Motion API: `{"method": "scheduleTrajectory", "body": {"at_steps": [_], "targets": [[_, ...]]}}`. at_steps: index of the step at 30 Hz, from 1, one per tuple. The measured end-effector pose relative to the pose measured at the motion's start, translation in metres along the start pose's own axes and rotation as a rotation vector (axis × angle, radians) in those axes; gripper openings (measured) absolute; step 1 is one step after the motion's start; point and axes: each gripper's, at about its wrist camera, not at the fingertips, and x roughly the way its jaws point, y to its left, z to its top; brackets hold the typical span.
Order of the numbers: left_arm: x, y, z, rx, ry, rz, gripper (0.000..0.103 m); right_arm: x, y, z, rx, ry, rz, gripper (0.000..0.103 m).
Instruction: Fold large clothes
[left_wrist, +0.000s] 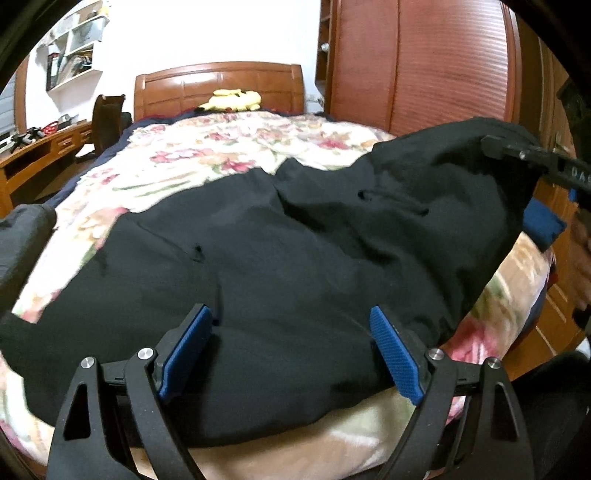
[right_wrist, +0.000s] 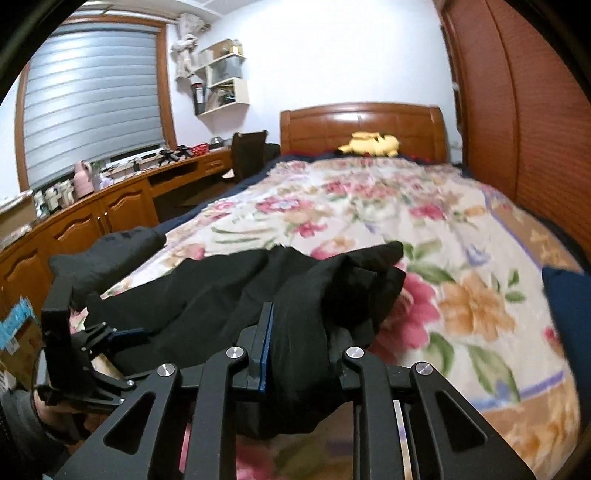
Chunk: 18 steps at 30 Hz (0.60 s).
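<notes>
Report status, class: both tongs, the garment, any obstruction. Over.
Left tongs open, over black garment. Right tongs shut on garment, corner lifted. Rest lies on floral bedspread. Nothing in the way. Over.

Garment (left_wrist: 295, 258): solid black, no print visible; it lies on a bedspread (right_wrist: 424, 229) with a cream ground patterned in pink, red and orange flowers with green leaves, a lilac band near the edge, and a navy layer showing at the sides. Left gripper (left_wrist: 291, 350) and right gripper (right_wrist: 299, 354): matte black frames with silver screw heads, blue textured pads (left_wrist: 397, 354). Surroundings: glossy reddish-brown wooden headboard (right_wrist: 362, 125), matching brown wardrobe (left_wrist: 424, 62), yellow plush toy (right_wrist: 369, 144), grey-blue striped blind (right_wrist: 92, 99), white walls.
</notes>
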Motion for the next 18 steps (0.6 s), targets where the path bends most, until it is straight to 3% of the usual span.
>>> {"method": "scheduleTrajectory", "body": {"at_steps": [9,18], "targets": [[-0.051,0.033,-0.001,-0.036,-0.08,0.024,0.089,0.006,0.064,0.018,-0.161,-0.005,0.036,0.019],[-0.082,0.084,-0.021,-0.092,-0.114,0.09,0.089,0.048,0.11,0.037,-0.254,0.028,0.107,0.017]]}}
